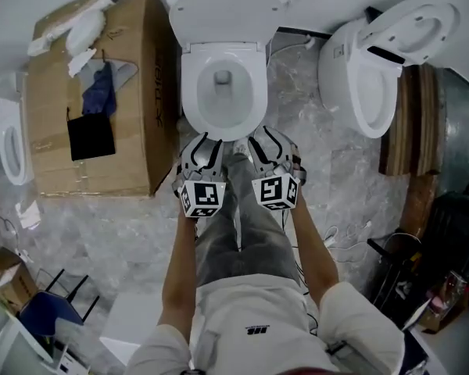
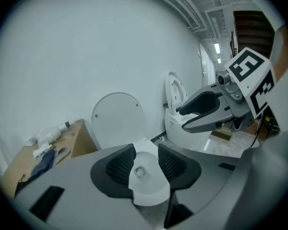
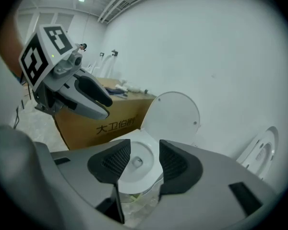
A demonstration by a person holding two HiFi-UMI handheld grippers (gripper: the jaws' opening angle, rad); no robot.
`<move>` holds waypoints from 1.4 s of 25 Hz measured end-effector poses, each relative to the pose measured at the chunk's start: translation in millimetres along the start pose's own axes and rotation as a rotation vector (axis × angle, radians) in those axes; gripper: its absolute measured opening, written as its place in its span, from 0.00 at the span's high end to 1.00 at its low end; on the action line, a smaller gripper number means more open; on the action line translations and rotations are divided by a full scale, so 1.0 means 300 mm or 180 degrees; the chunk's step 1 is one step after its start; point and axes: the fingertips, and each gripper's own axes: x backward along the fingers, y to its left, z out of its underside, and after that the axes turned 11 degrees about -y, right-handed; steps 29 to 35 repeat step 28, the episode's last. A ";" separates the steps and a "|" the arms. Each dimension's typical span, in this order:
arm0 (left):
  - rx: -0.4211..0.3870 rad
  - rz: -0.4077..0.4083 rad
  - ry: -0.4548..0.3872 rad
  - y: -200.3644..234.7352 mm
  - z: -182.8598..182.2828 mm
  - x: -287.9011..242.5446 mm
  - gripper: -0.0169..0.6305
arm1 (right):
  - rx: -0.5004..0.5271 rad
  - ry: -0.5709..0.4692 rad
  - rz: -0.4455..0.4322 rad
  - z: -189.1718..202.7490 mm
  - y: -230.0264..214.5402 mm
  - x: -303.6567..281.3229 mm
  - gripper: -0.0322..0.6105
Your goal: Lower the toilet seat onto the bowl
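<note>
Hovering just before the bowl (image 1: 223,100), left gripper (image 2: 145,163) and right gripper (image 3: 143,161) each held ribbed black pads a narrow gap apart, gripping nothing. Glossy white oval toilet seat (image 1: 191,92) lay flat on the bowl, rounded lid (image 1: 225,10) upright. Three toilets in view. Brown cardboard box (image 1: 133,131) carried one blue cloth (image 1: 100,92), one black square (image 1: 91,137).

The white toilet seat (image 1: 190,88) lies flat on the white bowl (image 1: 236,104).
</note>
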 end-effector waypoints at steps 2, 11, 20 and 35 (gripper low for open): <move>-0.0026 -0.0049 -0.0108 0.011 -0.097 0.048 0.71 | -0.0075 -0.0111 0.0068 -0.097 -0.031 0.060 0.65; -0.0040 -0.0176 -0.0487 0.022 -0.420 0.248 0.72 | -0.0357 -0.0390 0.0345 -0.379 -0.124 0.307 0.66; -0.0165 -0.0178 -0.0682 0.022 -0.572 0.366 0.72 | -0.0465 -0.0525 0.0458 -0.504 -0.138 0.453 0.67; -0.0178 -0.0214 -0.0771 0.017 -0.655 0.432 0.72 | -0.0472 -0.0671 0.0413 -0.584 -0.114 0.499 0.67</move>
